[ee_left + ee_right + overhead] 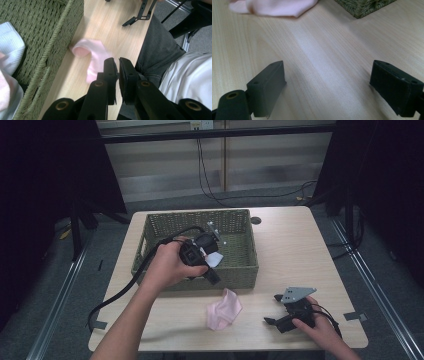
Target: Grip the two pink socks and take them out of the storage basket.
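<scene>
Wooden table (pixel 300 250): basket (pixel 165 222), pink sock (pixel 222 310)

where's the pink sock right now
In the high view the pink sock lies on the table just in front of the green basket, between the left gripper and the right gripper, held by neither.
</scene>
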### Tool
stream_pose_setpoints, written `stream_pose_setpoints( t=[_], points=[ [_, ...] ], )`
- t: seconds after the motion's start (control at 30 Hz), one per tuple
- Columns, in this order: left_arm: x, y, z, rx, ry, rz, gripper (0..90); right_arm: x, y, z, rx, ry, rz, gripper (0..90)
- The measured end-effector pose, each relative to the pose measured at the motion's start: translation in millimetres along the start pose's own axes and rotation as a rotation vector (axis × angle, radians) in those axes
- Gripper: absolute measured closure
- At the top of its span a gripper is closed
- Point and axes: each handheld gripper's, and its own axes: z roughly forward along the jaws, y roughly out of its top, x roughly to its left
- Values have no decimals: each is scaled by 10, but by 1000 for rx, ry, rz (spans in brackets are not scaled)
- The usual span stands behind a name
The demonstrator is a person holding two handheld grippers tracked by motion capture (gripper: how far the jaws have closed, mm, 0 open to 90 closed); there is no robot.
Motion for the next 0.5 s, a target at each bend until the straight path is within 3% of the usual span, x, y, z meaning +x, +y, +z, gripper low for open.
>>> stream_pose_setpoints(
  t=[0.2,0.37,0.5],
  points=[
    [75,-23,39,-16,3,-13,775,0,0,0,0,0,0,119],
    [147,-86,74,-42,36,-35,692,1,1,0,-1,0,3,119],
    [191,-107,85,-31,44,-36,647,1,1,0,-1,0,3,119]
  ],
)
